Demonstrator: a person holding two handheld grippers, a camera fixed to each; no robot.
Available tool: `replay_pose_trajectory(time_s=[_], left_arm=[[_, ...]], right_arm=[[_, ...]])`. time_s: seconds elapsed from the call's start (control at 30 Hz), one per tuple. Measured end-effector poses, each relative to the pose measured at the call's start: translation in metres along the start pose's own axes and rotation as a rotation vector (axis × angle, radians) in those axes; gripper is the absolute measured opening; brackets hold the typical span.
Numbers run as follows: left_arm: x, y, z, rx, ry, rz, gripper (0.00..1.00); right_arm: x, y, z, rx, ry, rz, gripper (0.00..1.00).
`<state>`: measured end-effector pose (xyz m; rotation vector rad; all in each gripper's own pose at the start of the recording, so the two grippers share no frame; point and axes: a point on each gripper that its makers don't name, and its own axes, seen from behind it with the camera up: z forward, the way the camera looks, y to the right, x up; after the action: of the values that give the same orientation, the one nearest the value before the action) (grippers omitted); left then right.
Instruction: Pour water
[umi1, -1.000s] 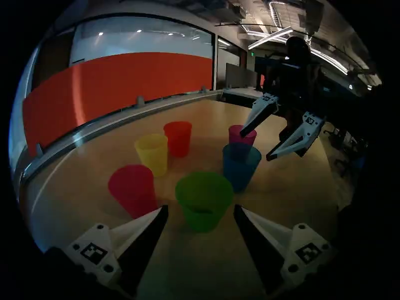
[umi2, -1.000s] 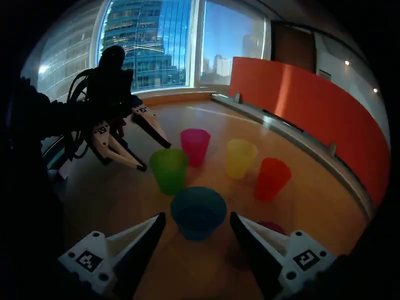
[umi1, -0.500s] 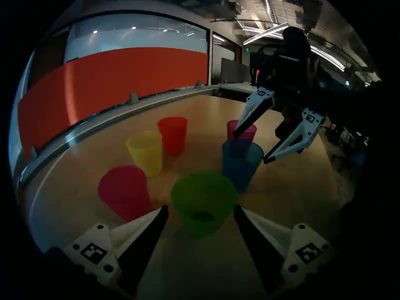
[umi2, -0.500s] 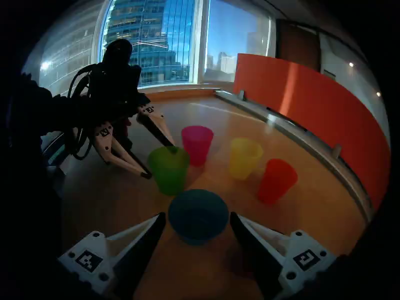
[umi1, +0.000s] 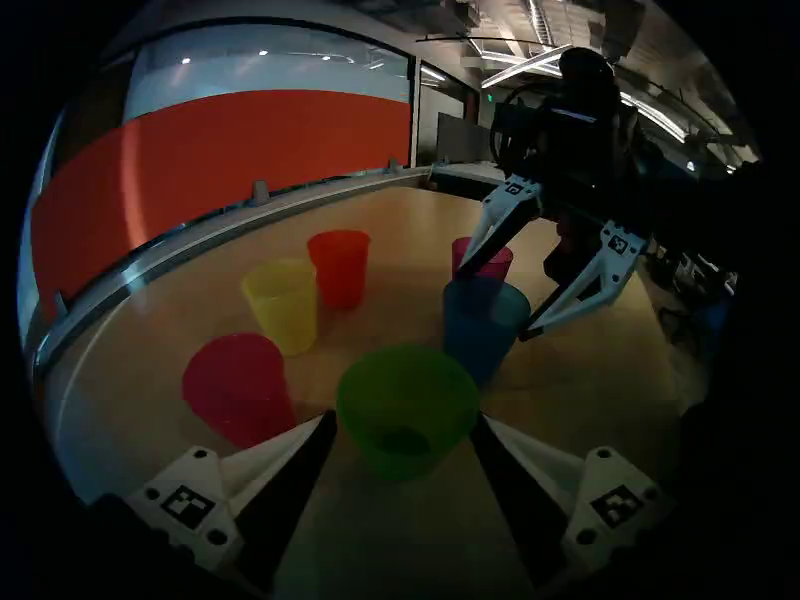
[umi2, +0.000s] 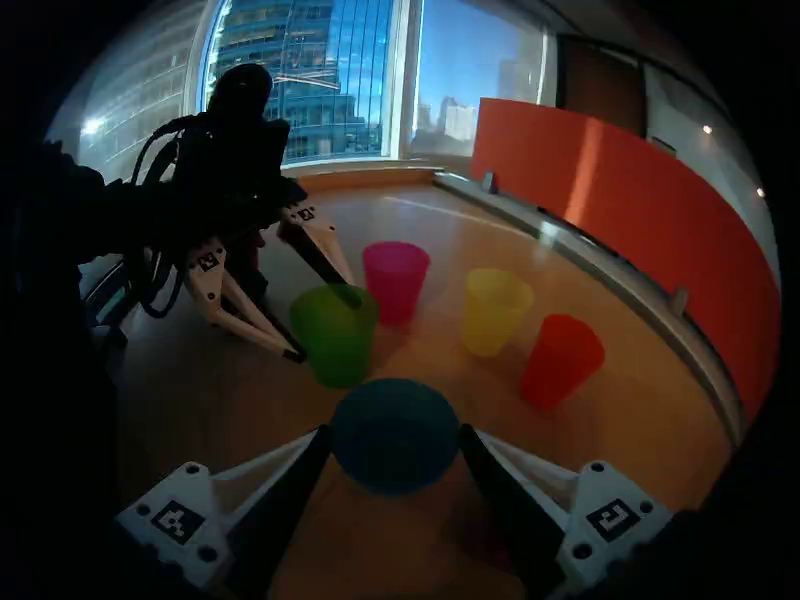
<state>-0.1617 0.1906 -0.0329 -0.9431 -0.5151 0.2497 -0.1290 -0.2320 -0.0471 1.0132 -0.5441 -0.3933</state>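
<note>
- Left tool (umi1: 402, 418) is gaping around green cup (umi1: 407, 400); right tool (umi2: 392, 430) is gaping around blue cup (umi2: 395, 455).
- Six cups are standing on the tabletop (umi1: 600, 380); one magenta cup (umi1: 485, 262) is hiding partly behind blue.

Pale wooden bench (umi1: 600, 385). Standing upright on it: green cup (umi1: 407, 405), blue cup (umi1: 484, 325), yellow cup (umi1: 282, 303), red cup (umi1: 338, 266), near pink cup (umi1: 235, 385), far pink cup (umi1: 481, 262); contents unclear, light dim.
</note>
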Motion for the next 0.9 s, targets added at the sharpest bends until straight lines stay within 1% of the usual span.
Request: replay_pose_trajectory(time_s=[0.3,0.67,0.73,0.8,0.9], left_arm=[[0.000,0.000,0.005,0.000,-0.011,0.011,0.97],[0.003,0.003,0.006,0.003,-0.026,0.031,0.97],[0.004,0.004,0.007,0.005,-0.029,0.035,0.95],[0.003,0.004,0.007,0.007,-0.033,0.041,0.89],[0.002,0.004,0.008,0.013,-0.042,0.045,0.86]], right_arm=[[-0.002,0.001,0.008,0.006,-0.012,-0.010,0.99],[-0.003,0.000,0.011,0.012,-0.013,-0.010,0.99],[-0.003,0.000,0.012,0.013,-0.013,-0.010,0.99],[-0.003,-0.001,0.012,0.013,-0.013,-0.010,0.99],[-0.003,-0.001,0.013,0.013,-0.012,-0.012,0.99]])
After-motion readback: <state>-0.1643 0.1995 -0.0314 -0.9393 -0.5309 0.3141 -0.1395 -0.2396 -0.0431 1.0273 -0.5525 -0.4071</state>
